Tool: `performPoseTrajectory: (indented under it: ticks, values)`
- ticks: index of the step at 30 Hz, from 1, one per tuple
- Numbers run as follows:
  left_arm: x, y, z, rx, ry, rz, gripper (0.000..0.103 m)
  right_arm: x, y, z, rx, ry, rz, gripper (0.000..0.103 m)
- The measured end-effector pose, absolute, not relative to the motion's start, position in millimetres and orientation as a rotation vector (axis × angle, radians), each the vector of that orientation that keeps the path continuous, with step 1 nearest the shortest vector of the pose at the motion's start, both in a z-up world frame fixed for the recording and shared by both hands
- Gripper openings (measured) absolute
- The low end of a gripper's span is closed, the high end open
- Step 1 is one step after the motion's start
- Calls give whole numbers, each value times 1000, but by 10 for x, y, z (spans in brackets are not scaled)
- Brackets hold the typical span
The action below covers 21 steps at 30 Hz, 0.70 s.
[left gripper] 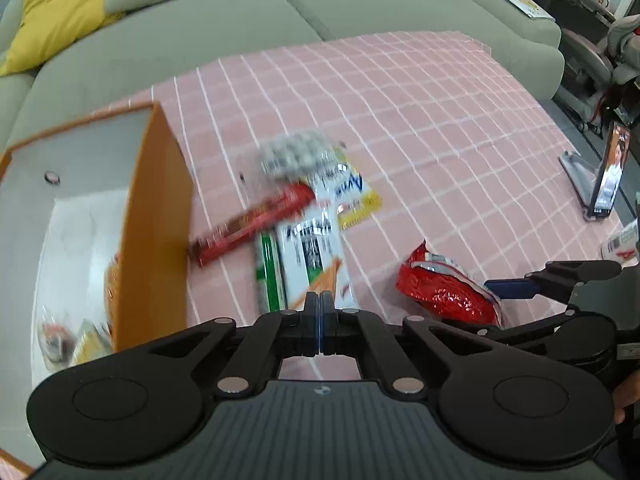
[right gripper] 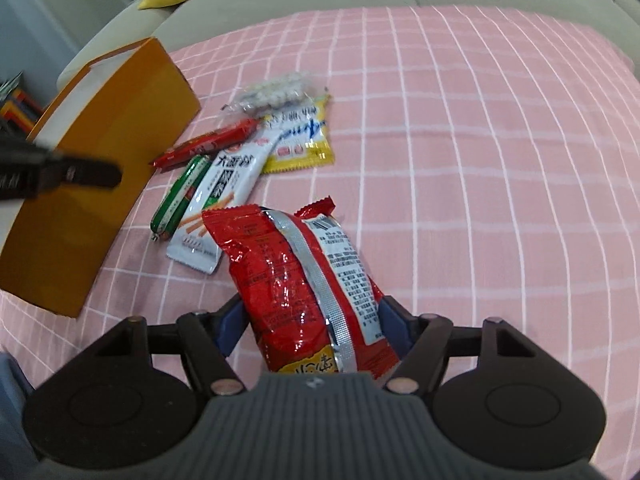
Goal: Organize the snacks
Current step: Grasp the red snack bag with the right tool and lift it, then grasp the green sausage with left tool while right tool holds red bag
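**Operator:** Snacks first. From my right wrist view, my right tool (right gripper: 312, 312) is clamped on the red snack bag (right gripper: 304, 280), blue pads pressing it from both sides, the bag's seam side facing the camera. It sits over the near part of the pink checked cloth (right gripper: 480, 160).

**Second:** And your left?

**Operator:** My left tool (left gripper: 320, 300) has its pads pressed together with nothing between them. In the right wrist view its dark tip shows in front of the orange box (right gripper: 100, 152).

**Second:** Where is that box?

**Operator:** At the left edge of the cloth, standing open at the top, with a white lining. Through my left wrist view I see a couple of packets (left gripper: 76, 340) already lying on its floor, too blurred to name.

**Second:** What lies outside it?

**Operator:** A cluster near the middle of the cloth, just beside the box's right wall. A red sausage stick (right gripper: 208, 142) has one end close to that wall. A green sausage (right gripper: 178, 196) lies beside a white stick-biscuit packet (right gripper: 224, 196), the two touching. Farther back sits a yellow-edged packet (right gripper: 300, 140), partly under the white one, and a clear pack of pale round pieces (right gripper: 276, 92) at the far end of the cluster.

**Second:** Anything else on the cloth?

**Operator:** A phone on a stand (left gripper: 608, 172) near the right edge. Behind the cloth is a grey-green sofa (left gripper: 180, 28) with a yellow cushion (left gripper: 56, 12).
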<state>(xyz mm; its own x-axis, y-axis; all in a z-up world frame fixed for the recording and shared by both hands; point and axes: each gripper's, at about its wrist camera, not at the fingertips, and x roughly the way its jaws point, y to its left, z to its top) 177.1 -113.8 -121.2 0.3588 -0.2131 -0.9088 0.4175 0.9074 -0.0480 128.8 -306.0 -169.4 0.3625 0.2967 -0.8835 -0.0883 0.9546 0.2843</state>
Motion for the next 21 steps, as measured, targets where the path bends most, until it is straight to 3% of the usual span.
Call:
performPoseTrajectory:
  ticks: [7, 12, 18, 21]
  values:
    - [1891, -1302, -1368, 421, 1095, -415, 14, 1353, -2982, -1702, 127, 1129, 233, 68]
    - [2164, -1295, -1536, 373, 1149, -363, 24, 1592, -2986, -1692, 72, 1109, 204, 68]
    - [2363, -1278, -1800, 338, 1213, -269, 25, 1708, -2968, -1745, 39, 1106, 222, 68]
    - [2427, -1250, -1892, 311, 1231, -255, 33, 1723, -2925, -1790, -1, 1105, 231, 69]
